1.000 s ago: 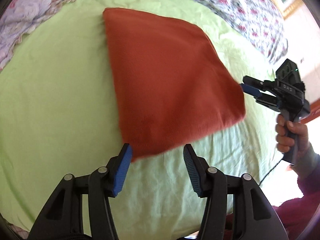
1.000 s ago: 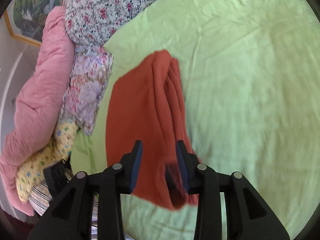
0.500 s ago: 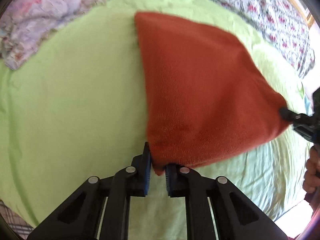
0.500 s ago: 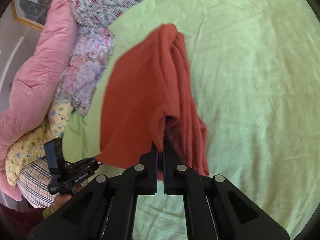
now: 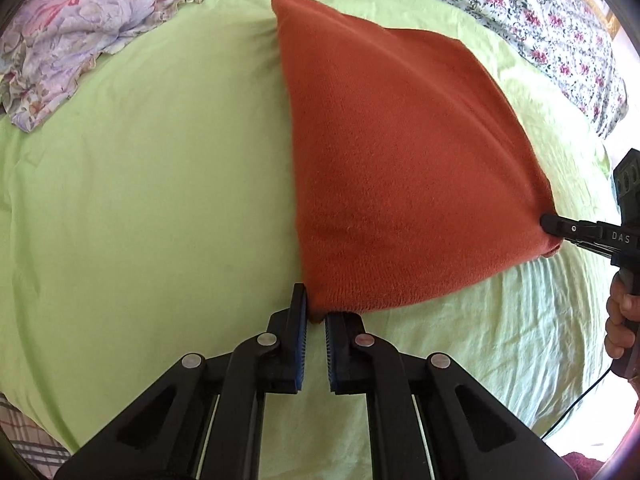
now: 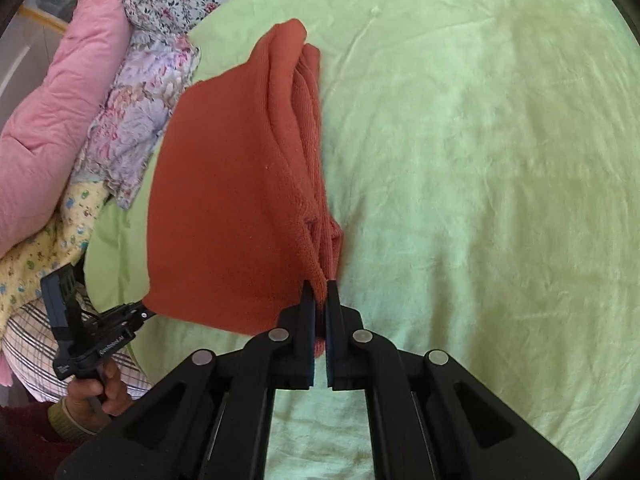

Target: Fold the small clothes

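My left hand-held gripper (image 5: 315, 316) clamped on the near corner of the rust-orange knit garment (image 5: 400, 168), my right hand-held gripper (image 6: 319, 294) pinching its other near corner, garment folded and stretched between them above the green bed sheet (image 5: 140, 200), floral bedding (image 5: 80, 28) beyond.

Bright, even daylight fills both views. Fisheye bending curves the edges, with dark vignetted corners. The sheet (image 5: 140, 200) looks washed out at lower right; shadows are soft, focus sharp.
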Action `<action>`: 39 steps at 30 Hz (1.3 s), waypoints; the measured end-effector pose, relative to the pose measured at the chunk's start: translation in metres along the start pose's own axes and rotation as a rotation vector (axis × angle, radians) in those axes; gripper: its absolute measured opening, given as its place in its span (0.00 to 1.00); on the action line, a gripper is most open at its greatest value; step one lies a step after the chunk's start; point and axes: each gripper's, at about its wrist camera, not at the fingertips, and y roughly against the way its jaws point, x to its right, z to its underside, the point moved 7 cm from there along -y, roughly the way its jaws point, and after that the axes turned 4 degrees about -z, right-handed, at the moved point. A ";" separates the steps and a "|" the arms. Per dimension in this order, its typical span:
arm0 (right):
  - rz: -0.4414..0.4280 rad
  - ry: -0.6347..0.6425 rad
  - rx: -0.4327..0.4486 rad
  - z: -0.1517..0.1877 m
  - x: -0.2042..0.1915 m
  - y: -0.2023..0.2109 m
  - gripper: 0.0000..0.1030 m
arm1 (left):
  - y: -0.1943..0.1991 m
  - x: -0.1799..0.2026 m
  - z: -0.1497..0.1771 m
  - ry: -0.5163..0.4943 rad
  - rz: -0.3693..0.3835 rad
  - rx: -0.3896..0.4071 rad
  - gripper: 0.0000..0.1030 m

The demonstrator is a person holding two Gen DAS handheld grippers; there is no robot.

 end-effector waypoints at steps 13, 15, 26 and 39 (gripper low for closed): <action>0.034 -0.089 0.069 -0.002 -0.004 0.026 0.30 | 0.033 -0.019 0.012 -0.034 0.149 -0.042 0.06; 0.032 -0.111 0.109 -0.004 -0.006 0.038 0.30 | 0.041 -0.027 0.015 -0.037 0.168 -0.043 0.07; 0.005 -0.091 0.199 -0.048 -0.043 0.038 0.31 | 0.055 -0.022 -0.070 0.061 0.269 0.044 0.16; -0.085 0.026 0.176 -0.141 -0.068 -0.005 0.31 | 0.007 -0.003 -0.172 0.112 0.242 0.078 0.19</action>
